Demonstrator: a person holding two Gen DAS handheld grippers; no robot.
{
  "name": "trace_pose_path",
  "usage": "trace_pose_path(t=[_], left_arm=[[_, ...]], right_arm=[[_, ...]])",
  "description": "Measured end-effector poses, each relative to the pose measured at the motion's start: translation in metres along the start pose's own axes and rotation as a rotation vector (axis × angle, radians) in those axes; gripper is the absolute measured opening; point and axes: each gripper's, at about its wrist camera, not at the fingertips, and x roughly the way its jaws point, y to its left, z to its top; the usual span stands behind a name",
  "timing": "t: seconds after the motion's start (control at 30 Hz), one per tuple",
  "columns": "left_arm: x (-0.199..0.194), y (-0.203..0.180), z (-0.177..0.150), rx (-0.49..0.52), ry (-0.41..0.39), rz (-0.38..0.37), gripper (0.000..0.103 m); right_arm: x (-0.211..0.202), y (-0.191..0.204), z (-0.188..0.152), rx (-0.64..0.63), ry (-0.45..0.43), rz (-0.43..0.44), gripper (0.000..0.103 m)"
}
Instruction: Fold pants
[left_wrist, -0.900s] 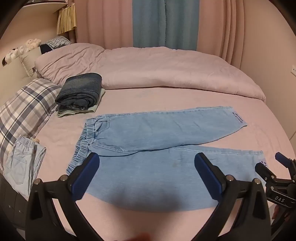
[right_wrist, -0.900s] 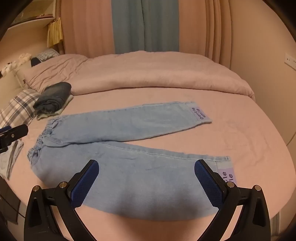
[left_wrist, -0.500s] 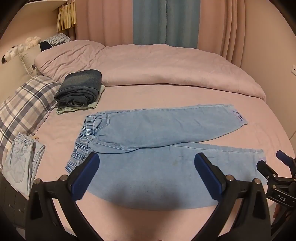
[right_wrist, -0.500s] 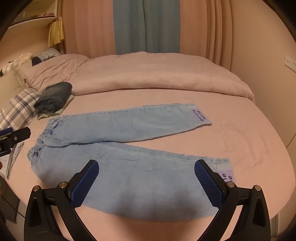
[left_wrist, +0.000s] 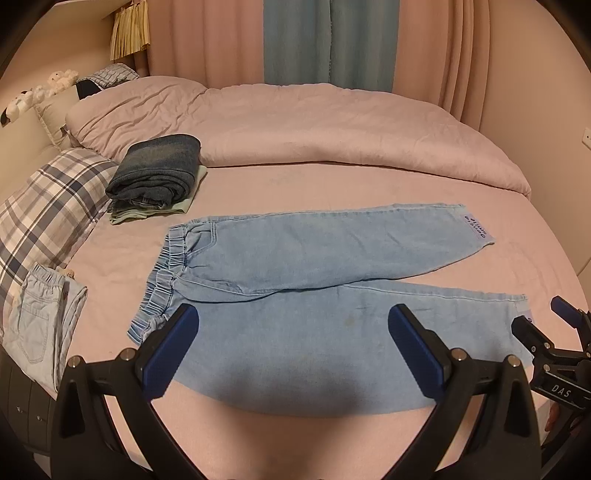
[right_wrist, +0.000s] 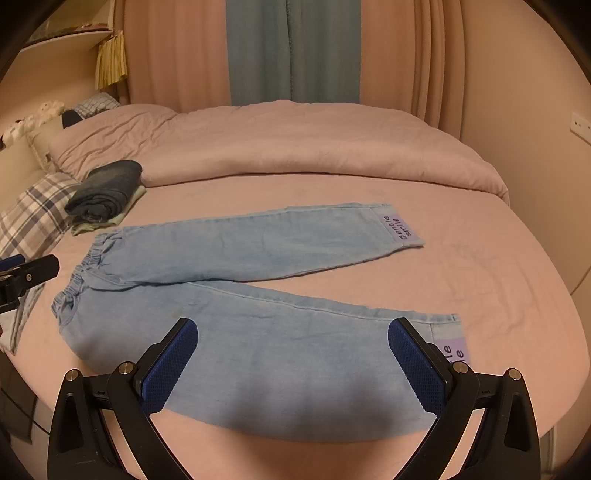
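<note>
Light blue denim pants (left_wrist: 314, 288) lie flat on the pink bed, waistband to the left and both legs spread to the right; they also show in the right wrist view (right_wrist: 258, 295). My left gripper (left_wrist: 293, 347) is open and empty, held above the near edge of the pants close to the waistband side. My right gripper (right_wrist: 293, 354) is open and empty, above the near leg close to its lilac cuff label (right_wrist: 452, 349). The right gripper also shows at the right edge of the left wrist view (left_wrist: 554, 343).
A folded stack of dark denim clothes (left_wrist: 159, 171) lies at the back left. A plaid pillow (left_wrist: 40, 214) and another pale denim garment (left_wrist: 37, 325) lie at the left edge. A pink duvet (left_wrist: 314, 129) is bunched along the back. Curtains hang behind.
Both grippers have drifted slightly up and back, so the pants sit a little lower in both views. The pants have not moved.
</note>
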Motion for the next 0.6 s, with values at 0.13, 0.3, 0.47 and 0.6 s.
trace_pose_path(t=[0.13, 0.3, 0.47, 0.6], left_arm=[[0.0019, 0.0005, -0.0003, 0.001, 0.002, -0.002, 0.103], [0.0024, 0.0, -0.0006, 0.004, 0.006, -0.005, 0.103], [0.0035, -0.0015, -0.0011, 0.008, 0.011, -0.008, 0.103], [0.0039, -0.0018, -0.0016, 0.01, 0.012, -0.009, 0.103]], right_arm=[[0.002, 0.0006, -0.0001, -0.001, 0.003, -0.001, 0.102], [0.0026, 0.0022, 0.0005, -0.003, 0.005, -0.001, 0.102], [0.0026, 0.001, 0.0012, -0.005, 0.007, -0.003, 0.102], [0.0033, 0.001, 0.0014, -0.005, 0.009, -0.003, 0.102]])
